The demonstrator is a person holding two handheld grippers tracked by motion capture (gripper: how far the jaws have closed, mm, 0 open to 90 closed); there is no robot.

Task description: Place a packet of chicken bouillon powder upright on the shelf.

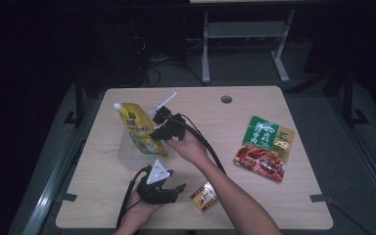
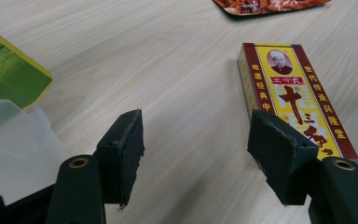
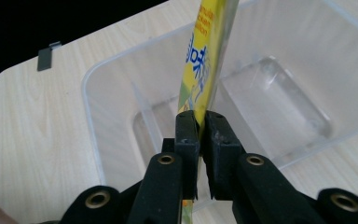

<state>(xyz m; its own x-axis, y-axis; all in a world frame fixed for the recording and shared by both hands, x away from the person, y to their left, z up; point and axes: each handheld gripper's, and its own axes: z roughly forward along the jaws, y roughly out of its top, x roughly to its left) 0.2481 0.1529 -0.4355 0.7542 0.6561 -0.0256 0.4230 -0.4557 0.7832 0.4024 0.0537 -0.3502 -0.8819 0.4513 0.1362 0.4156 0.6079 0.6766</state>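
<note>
Yellow spouted pouch (image 1: pixel 138 129): flat, flexible refill pack, yellow with blue characters and a green patch low on its face; white cap at the top corner. Pose: upright, tilted, cap end toward 11 o'clock, lower end inside the container. Seen edge-on in the right gripper view (image 3: pixel 204 56), a thin yellow strip rising over the container's floor.

Clear plastic container (image 1: pixel 127 155): translucent, rectangular, rounded corners, open top, raised inner ridge on the floor (image 3: pixel 121 70). Position: on the table, left of centre, toward 9 o'clock. Holds the pouch's lower end.
</note>
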